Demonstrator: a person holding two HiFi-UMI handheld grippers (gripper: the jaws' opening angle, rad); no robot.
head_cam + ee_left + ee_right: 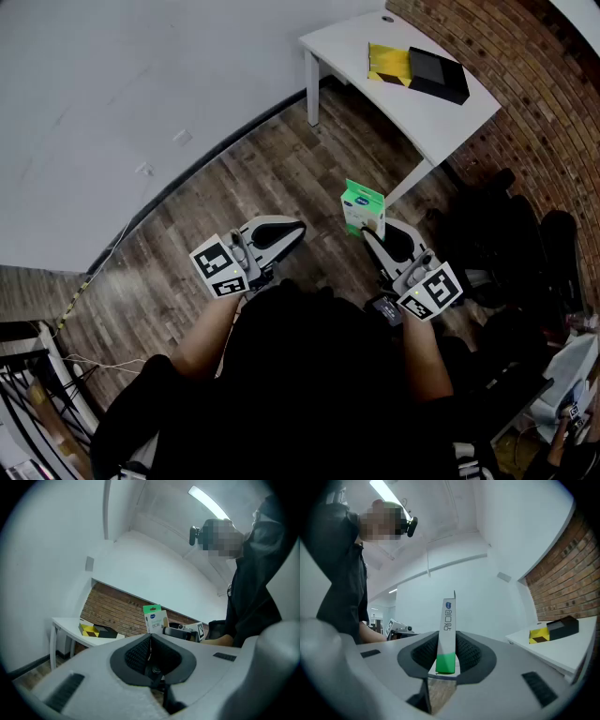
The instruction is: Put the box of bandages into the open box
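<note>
The bandage box (362, 206), white with a green end, stands upright between the pads of my right gripper (372, 232), which is shut on it. In the right gripper view the box (447, 634) shows edge-on in my right gripper (446, 657). My left gripper (291, 230) is held beside it at the left, shut with nothing between its pads; its own view shows my left gripper (150, 644) with the pads meeting. The open box (420, 70), black with a yellow part, lies on the white table (441, 122) ahead, well beyond both grippers, and shows as the open box (96, 631) and the open box (555, 629) in the gripper views.
A brick wall (525, 66) runs behind the table at the right. Dark chairs (511, 234) stand right of my right gripper. Wooden floor (253, 178) lies between me and the table. Cables and a rack (37, 375) sit at the lower left.
</note>
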